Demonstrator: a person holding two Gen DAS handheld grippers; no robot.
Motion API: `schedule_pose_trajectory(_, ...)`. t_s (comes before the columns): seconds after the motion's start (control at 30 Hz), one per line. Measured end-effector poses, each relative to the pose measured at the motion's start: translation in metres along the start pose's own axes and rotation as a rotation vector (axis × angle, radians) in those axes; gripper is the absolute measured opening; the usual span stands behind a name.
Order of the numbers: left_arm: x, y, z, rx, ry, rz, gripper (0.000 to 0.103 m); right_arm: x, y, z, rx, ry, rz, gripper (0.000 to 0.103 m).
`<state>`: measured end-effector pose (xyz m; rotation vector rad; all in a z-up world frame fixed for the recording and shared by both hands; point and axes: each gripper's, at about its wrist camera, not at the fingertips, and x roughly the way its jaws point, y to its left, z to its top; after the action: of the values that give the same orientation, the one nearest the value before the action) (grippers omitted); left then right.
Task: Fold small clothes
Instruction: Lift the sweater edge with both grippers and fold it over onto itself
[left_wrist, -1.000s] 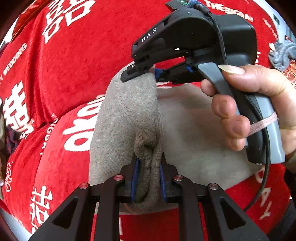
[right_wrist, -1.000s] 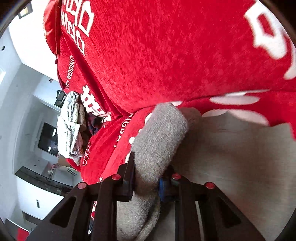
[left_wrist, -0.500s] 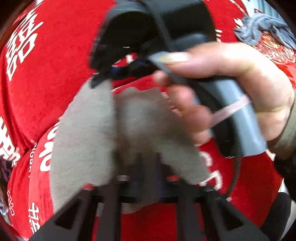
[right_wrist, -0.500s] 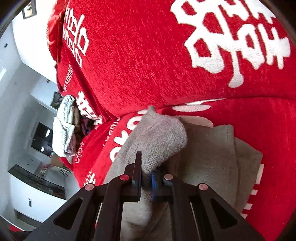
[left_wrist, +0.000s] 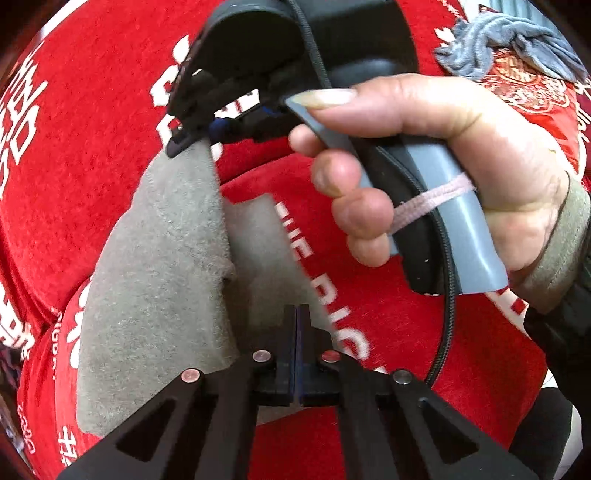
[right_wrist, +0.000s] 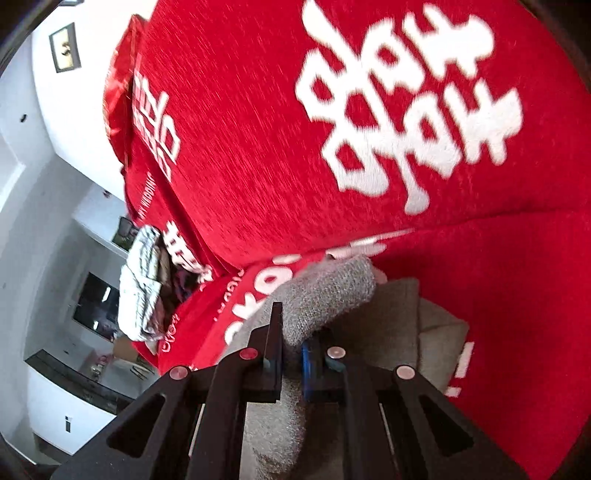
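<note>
Sock (left_wrist: 162, 266) lengthwise between left tool (left_wrist: 297, 332), clamped empty, and gripping right tool (right_wrist: 291, 354).

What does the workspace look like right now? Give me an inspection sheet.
Surface: red cover with white lettering, soft and creased.
Job's things: grey garment, partly folded, one fold lifted.
Clutter: grey knit rag on the cover; pale cloth pile at its far end.
Grippers: right gripper shut on the garment's fold; left gripper shut, just closed further, hold on cloth unclear.
Cables: black cable down the right gripper's handle.
Surroundings: white walls, framed picture, dark counter.
</note>
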<state>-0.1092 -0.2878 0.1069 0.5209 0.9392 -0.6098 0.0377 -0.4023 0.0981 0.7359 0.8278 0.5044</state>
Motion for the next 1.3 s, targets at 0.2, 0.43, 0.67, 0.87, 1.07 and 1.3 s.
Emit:
schedule_pose_trajectory(0.2,0.004,-0.017,0.006,0.018,0.012,-0.061,0.001,0.005,-0.038,-0.008,0.057,0.050,-0.076,0.008)
schedule_pose_trajectory(0.43,0.014,-0.024,-0.004,0.042,0.071,-0.108,0.002,0.027,-0.074,-0.027,0.129,0.076,-0.109,0.008)
schedule_pose_trajectory(0.67,-0.030,0.020,-0.028,0.021,0.055,-0.130,0.002,0.001,-0.060,-0.041,0.227,0.052,-0.075,0.059)
schedule_pose_trajectory(0.87,-0.050,0.114,-0.060,-0.195,0.079,-0.107,0.002,-0.049,-0.021,-0.102,0.201,-0.005,0.026,0.081)
schedule_pose_trajectory(1.07,-0.049,0.161,-0.066,-0.328,0.086,-0.142,0.002,-0.047,0.006,-0.148,0.225,0.026,0.125,0.081)
schedule_pose_trajectory(1.3,-0.069,0.169,-0.064,-0.342,0.023,-0.147,0.002,0.012,0.004,-0.148,0.257,0.096,0.086,0.022)
